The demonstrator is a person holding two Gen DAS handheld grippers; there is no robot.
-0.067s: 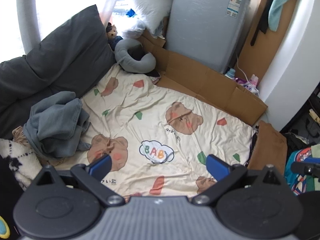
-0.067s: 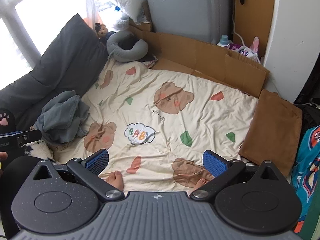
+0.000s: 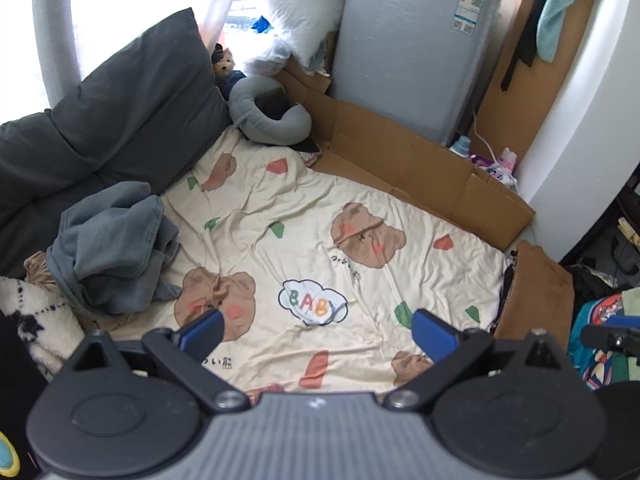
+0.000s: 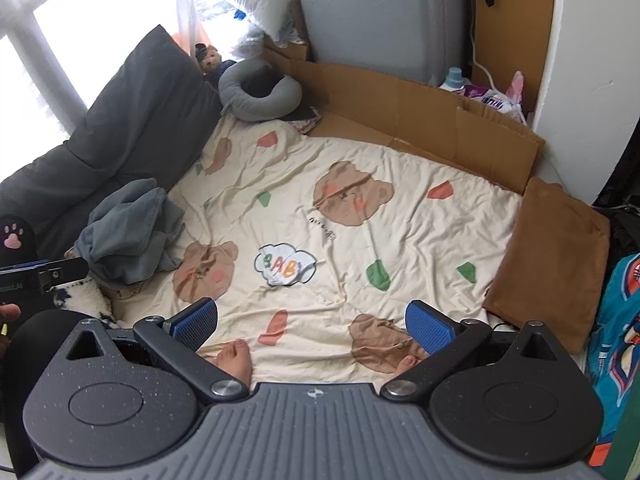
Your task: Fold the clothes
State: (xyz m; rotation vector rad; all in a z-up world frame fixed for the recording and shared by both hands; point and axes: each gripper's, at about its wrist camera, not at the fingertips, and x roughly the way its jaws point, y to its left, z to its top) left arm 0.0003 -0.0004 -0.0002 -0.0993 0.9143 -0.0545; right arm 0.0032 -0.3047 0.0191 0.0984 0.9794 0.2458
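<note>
A crumpled grey-blue garment [image 3: 112,252] [image 4: 128,232] lies in a heap at the left side of a cream bear-print sheet [image 3: 320,248] [image 4: 340,224]. My left gripper [image 3: 318,334] hangs above the sheet's near part, jaws wide open, nothing between its blue pads [image 3: 202,330]. My right gripper [image 4: 314,322] is open too, above the sheet's near edge, and empty. Both are well clear of the garment, which lies to their left. The left gripper's body [image 4: 44,276] shows at the left edge of the right wrist view.
Dark grey cushions [image 3: 120,120] line the left side, with a grey neck pillow [image 3: 272,116] at the back. Flattened cardboard [image 3: 420,172] and a grey appliance [image 3: 408,48] stand behind. A folded brown cloth [image 4: 552,256] lies at the right. A person's bare toes [image 4: 236,356] rest on the near edge.
</note>
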